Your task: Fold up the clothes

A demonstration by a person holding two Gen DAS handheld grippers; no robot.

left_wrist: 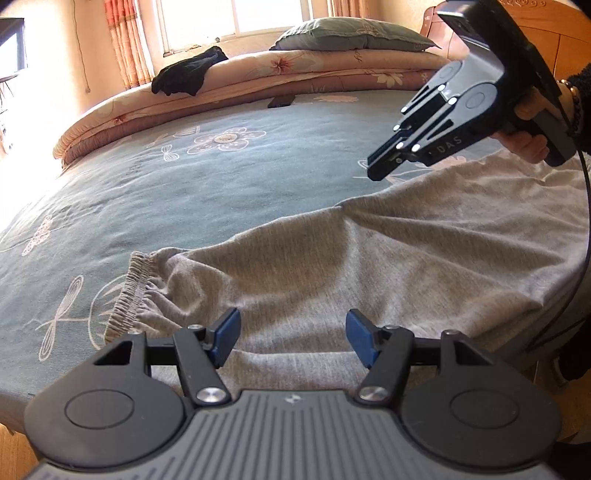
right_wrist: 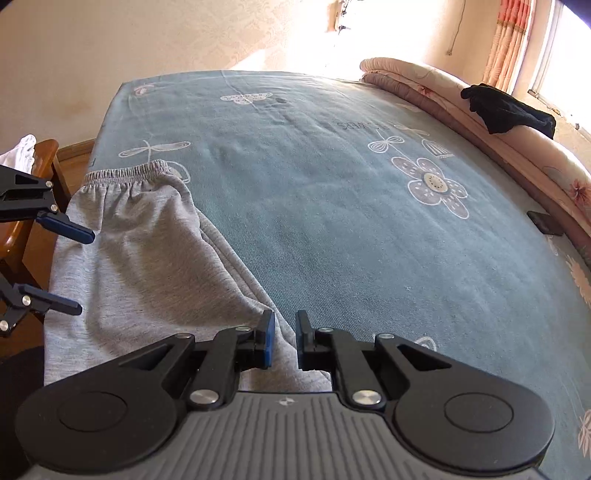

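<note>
Blue floral bedsheet (right_wrist: 332, 221), grey sweatpants (left_wrist: 369, 258) flat along near edge, long axis cuff-to-waist. Left gripper (left_wrist: 291, 338) wide open, empty, over the cuff end, nearer. Right gripper (right_wrist: 284, 339) narrowly parted, empty, above fabric edge.

1. Bed (left_wrist: 207, 192) under a teal sheet printed with white flowers and dragonflies.
2. Grey sweatpants (left_wrist: 369, 266) spread flat along the near edge, elastic waistband (left_wrist: 133, 291) at 9 o'clock of the garment in the left wrist view.
3. Rolled floral quilt (left_wrist: 258, 77) along the far side at 12 o'clock, with a grey-green pillow (left_wrist: 351, 35) and a black garment (left_wrist: 188, 74) on top.
4. Small dark flat object (left_wrist: 280, 100) on the sheet just beside the quilt.
</note>
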